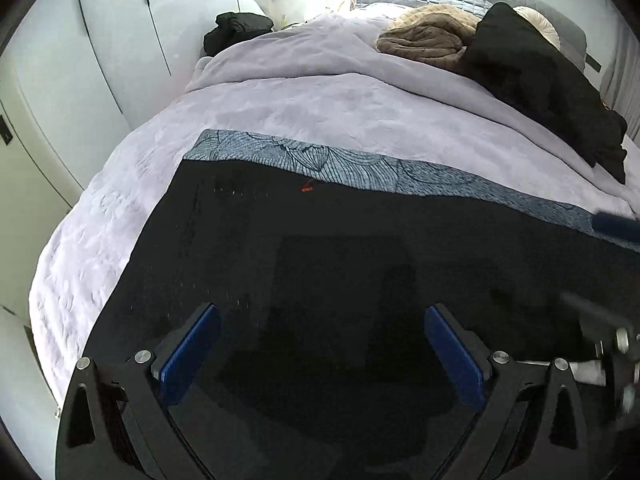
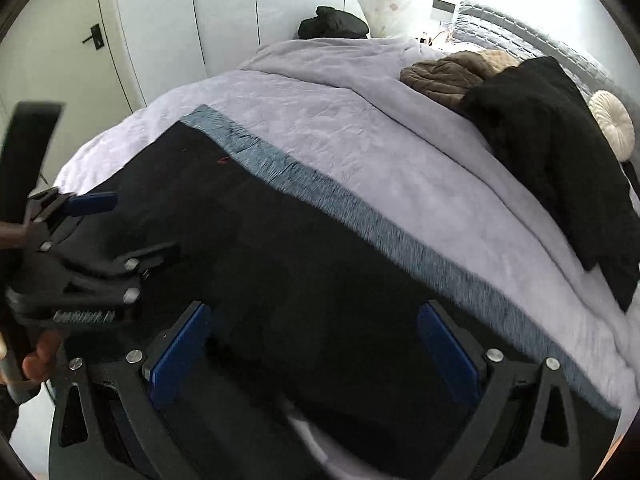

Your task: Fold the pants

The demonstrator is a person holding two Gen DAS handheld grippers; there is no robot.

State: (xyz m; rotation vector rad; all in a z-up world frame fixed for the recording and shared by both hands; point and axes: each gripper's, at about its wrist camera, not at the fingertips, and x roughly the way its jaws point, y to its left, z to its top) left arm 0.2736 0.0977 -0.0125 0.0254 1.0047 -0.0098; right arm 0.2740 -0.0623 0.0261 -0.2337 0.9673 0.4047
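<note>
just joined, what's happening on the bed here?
A person holds a gripper in each hand over black pants spread flat on a blue patterned cloth on the lilac-covered bed. The left gripper and the right gripper are both open above the fabric, gripping nothing. No fold is clearly visible yet. A brown blanket and another black garment lie near the headboard.

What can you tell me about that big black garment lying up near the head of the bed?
The black garment is a bulky, soft, matte piece of clothing, rumpled rather than folded. It sprawls lengthwise along the far side of the lilac bedcover, one end toward the headboard. Its upper end overlaps a brown quilted cushion and sits beside a round cream cushion. Neither gripper touches it.
</note>
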